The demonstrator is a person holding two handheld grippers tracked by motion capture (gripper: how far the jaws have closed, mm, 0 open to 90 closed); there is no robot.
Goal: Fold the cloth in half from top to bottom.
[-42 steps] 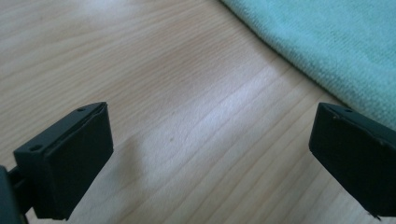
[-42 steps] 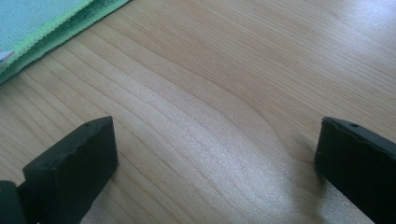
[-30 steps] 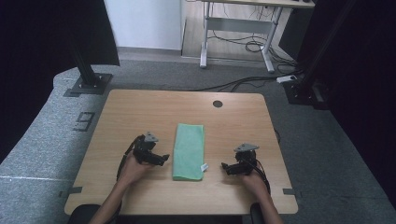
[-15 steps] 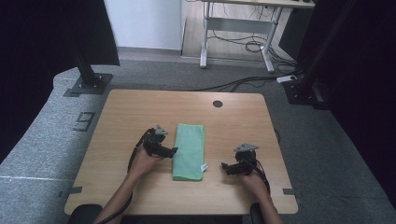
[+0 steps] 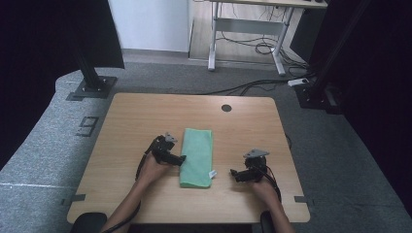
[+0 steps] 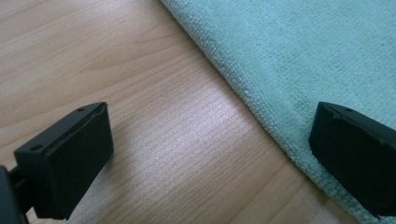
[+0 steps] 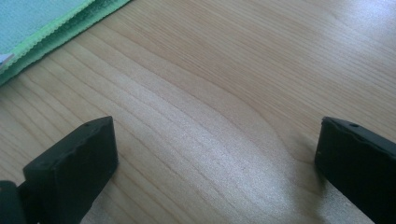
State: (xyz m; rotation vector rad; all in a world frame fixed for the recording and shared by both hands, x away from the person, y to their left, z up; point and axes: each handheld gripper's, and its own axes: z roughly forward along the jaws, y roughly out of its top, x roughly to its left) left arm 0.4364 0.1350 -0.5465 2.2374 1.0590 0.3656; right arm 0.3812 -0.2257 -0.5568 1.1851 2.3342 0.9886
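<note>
Left of centre in the high view, the left gripper (image 5: pixel 181 158) sits at the long left edge of the folded green terry-cloth towel (image 5: pixel 197 156), and in the left gripper view its jaws stand wide apart, one over the bare light wooden table (image 6: pixel 140 93) and the other over the towel's hem, gripping nothing. The towel lies flat as a narrow strip in the middle of the frame, so the grasp looks only begun and any lifting or folding is left to do. At lower right, the right gripper (image 5: pixel 233 173) rests on the table near the towel's white-tagged corner, jaws wide and empty.
</note>
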